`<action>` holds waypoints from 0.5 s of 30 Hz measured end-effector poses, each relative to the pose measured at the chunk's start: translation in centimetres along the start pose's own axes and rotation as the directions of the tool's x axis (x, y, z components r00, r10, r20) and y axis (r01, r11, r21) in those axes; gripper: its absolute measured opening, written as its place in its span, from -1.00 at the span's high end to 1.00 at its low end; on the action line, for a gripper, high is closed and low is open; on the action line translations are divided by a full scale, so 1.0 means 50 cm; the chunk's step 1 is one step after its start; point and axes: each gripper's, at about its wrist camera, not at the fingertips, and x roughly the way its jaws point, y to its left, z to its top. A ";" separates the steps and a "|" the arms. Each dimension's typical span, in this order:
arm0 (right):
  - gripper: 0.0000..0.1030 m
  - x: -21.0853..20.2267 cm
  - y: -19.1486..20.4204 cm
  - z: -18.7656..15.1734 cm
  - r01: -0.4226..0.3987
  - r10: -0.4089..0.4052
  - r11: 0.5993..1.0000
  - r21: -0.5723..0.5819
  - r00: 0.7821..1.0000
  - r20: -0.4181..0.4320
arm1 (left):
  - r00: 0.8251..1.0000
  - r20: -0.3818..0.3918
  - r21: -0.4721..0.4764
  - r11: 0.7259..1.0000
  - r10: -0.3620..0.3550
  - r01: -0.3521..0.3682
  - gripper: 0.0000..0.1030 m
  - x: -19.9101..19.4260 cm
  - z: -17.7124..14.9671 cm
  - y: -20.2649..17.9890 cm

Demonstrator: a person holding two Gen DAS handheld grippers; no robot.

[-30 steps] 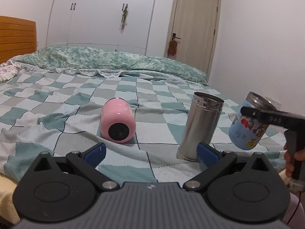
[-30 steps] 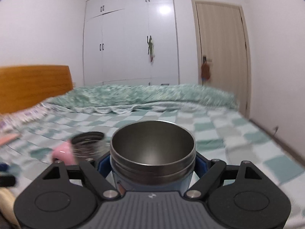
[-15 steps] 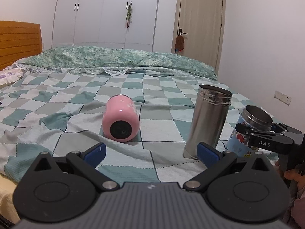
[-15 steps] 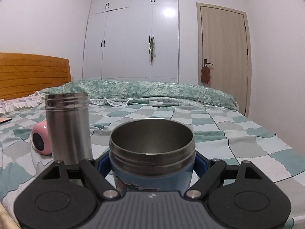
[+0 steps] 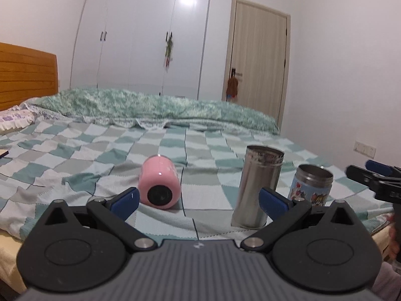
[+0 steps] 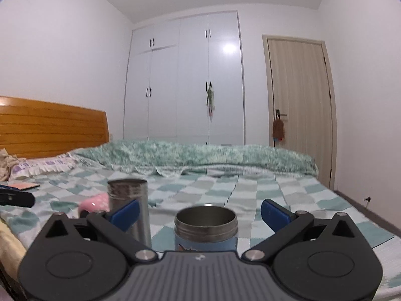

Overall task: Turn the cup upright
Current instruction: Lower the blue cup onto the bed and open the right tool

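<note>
right gripper point(image 6: 200, 213): fingers point(image 6: 275, 214) spread wide, released, holding nothing; the blue cartoon cup point(image 6: 206, 228) stands upright on the bed between them, at lower centre of the right wrist frame, touching neither finger; left gripper point(image 5: 198, 200): fingers point(image 5: 124, 200) likewise spread and empty, low in the left wrist frame; steel flask point(image 5: 257, 186) upright right of centre, beside the blue cup; pink cup point(image 5: 160, 183) lies on its side at centre, base toward the camera; judged status: blue cup done, pink cup not yet flipped; surface: bed point(image 5: 75, 155) under a soft checked green quilt, likely unsteady footing; room: wooden headboard point(image 5: 25, 75) at left, white wardrobe point(image 5: 140, 37) upper centre, door point(image 5: 258, 60) upper right.
</note>
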 end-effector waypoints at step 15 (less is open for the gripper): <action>-1.00 -0.189 0.010 -0.055 0.006 0.001 0.997 -0.073 0.996 0.089 | 0.984 0.148 0.103 0.988 0.103 -0.119 -1.00 -0.101 -0.111 -0.027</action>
